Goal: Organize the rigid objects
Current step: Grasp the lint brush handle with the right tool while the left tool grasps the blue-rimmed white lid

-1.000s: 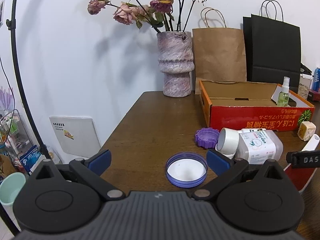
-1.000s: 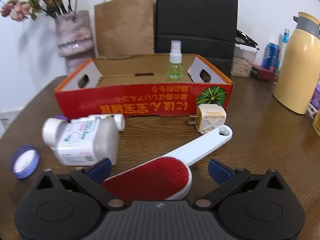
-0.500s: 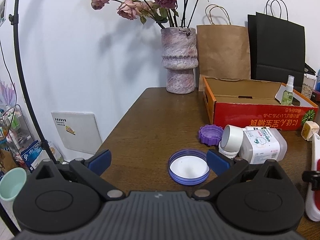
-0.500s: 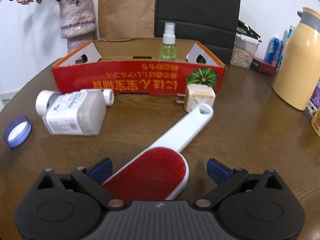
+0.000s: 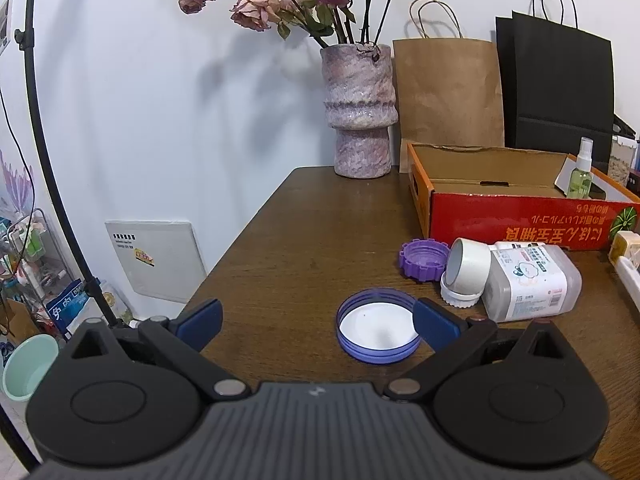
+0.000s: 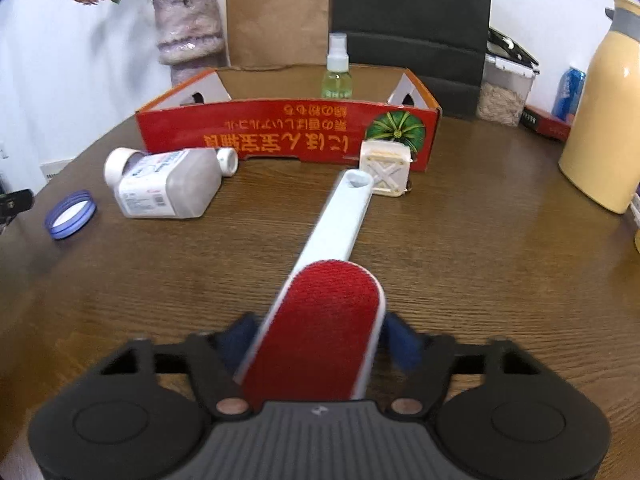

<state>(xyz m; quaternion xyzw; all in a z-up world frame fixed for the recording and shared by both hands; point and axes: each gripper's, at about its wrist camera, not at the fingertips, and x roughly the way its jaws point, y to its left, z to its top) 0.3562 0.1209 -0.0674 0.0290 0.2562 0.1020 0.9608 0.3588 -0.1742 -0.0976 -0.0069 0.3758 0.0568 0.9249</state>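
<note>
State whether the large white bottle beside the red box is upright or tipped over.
Tipped over. The large white bottle lies on its side on the table, its cap end pointing sideways.

My blue-padded black right gripper (image 6: 316, 340), red-faced white plastic lint brush (image 6: 320, 336), red cardboard box (image 6: 288, 136) with yellow letters and green pumpkin picture, blue-rimmed white round lid (image 5: 378, 326), purple ribbed cap (image 5: 424, 258), mottled pink-grey vase (image 5: 360, 108), dark brown wood-grain table (image 5: 312, 240).

On the table (image 6: 480, 240): 1 lint brush (image 6: 320, 320), 1 red cardboard box (image 6: 288, 136), 1 spray bottle (image 6: 337, 72), 1 large white bottle (image 6: 168, 188), 1 small white bottle (image 6: 227, 162), 1 blue lid (image 5: 378, 326), 1 purple cap (image 5: 423, 259), 1 plug adapter (image 6: 385, 168), 1 vase (image 5: 362, 108), 2 paper bags, brown (image 5: 448, 96) and black (image 5: 560, 88), 1 yellow jug (image 6: 608, 120).
</note>
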